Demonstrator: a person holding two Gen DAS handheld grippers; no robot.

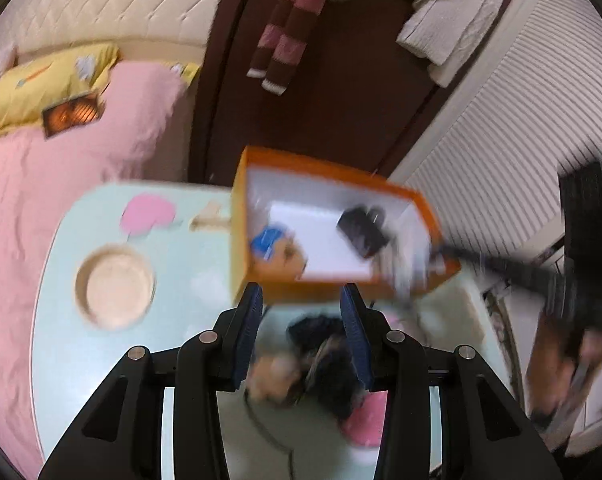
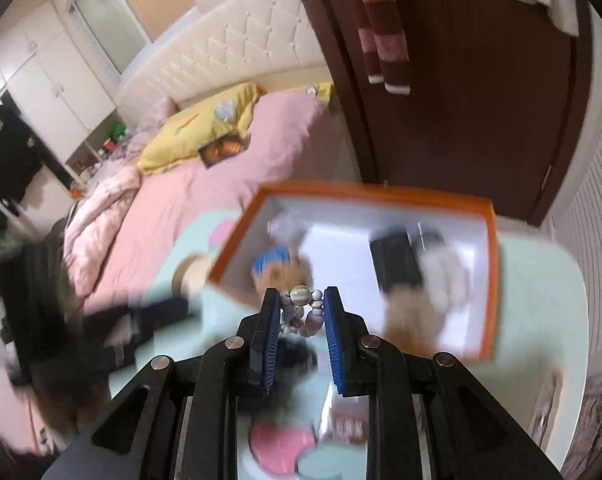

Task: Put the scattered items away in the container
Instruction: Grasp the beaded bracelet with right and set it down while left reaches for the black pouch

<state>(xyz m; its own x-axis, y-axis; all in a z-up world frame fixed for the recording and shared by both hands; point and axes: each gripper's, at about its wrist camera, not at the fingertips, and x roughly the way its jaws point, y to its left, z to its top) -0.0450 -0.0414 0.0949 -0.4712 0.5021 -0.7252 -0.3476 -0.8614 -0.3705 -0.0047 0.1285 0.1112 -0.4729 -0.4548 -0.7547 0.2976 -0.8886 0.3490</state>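
- While both views blur badly, orange box (image 1: 405,200) sits on pale green table (image 1: 61,320), white inside, open top facing cams.
- Inside box: black block (image 1: 361,230), blue-topped toy (image 1: 271,242); more in right view, pale fluffy lump (image 2: 445,272) next to black block. Too smeared to name further.
- Left gripper (image 1: 303,298): blue pads apart, nothing between, tips just at box's near wall.
- Below left pads: dark furry item (image 1: 329,344) on table, loose; can't tell what it is.
- Right gripper (image 2: 303,294): pads closed onto small beaded figure (image 2: 301,300), round pale bead at top, clamped btwn tips, just in front of box's near edge.
- Round beige dish (image 1: 115,286) on table, left of box, well apart.
- Pink heart shapes (image 1: 147,212) on tabletop.
- Bkgd: pink bed (image 2: 205,208), yellow pillow (image 2: 197,132), dark door (image 2: 481,100).
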